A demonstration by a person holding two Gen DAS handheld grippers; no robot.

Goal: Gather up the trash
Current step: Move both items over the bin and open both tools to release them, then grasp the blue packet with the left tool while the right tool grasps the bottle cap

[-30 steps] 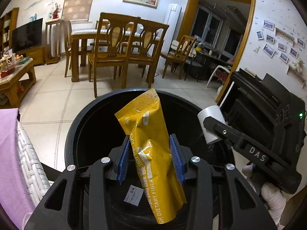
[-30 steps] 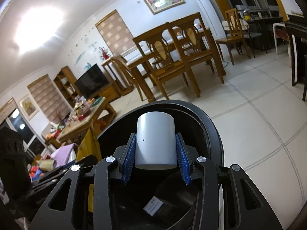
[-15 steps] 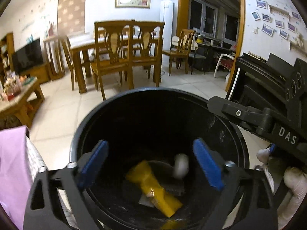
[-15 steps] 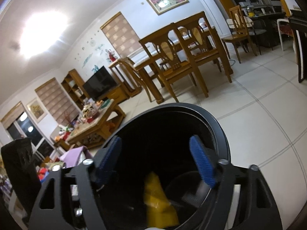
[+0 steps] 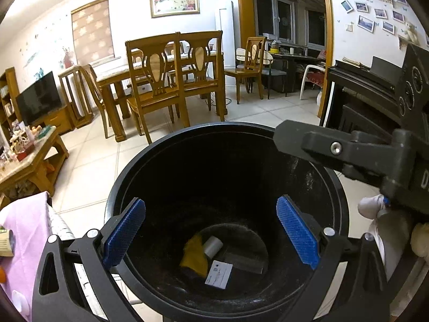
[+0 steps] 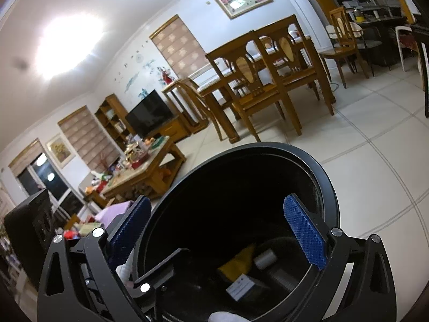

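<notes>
Fingers: our left gripper [image 5: 210, 232] and our right gripper [image 6: 218, 232] both have their blue fingers [image 5: 124, 232] spread wide apart, and nothing is between them.
What changed: a second ago we pinch a yellow packet in the left fingers and a small white tube in the right fingers. Both sets of fingers have just been opening, and the two things have dropped out.
Where the trash is: the yellow packet [image 5: 194, 259] and the white tube [image 5: 213, 245] now lie at the bottom of the black bin [image 5: 150, 161], touching each other. A small white card [image 5: 218, 273] lies just beside them.
What it means: we think these two bits of trash are done. Our fingers are free to go and get more.
How the trash looks: the packet is soft and crumpled, folded over on itself. The tube is short and round and lies on its side. The card is flat with tiny print that we cannot read.
Where we are: both grippers hang over the open top of the bin, side by side. A white-gloved hand [image 5: 372, 209] holds the right one.
Nearby: a pink cloth [image 5: 26, 230] is off to our left.
</notes>
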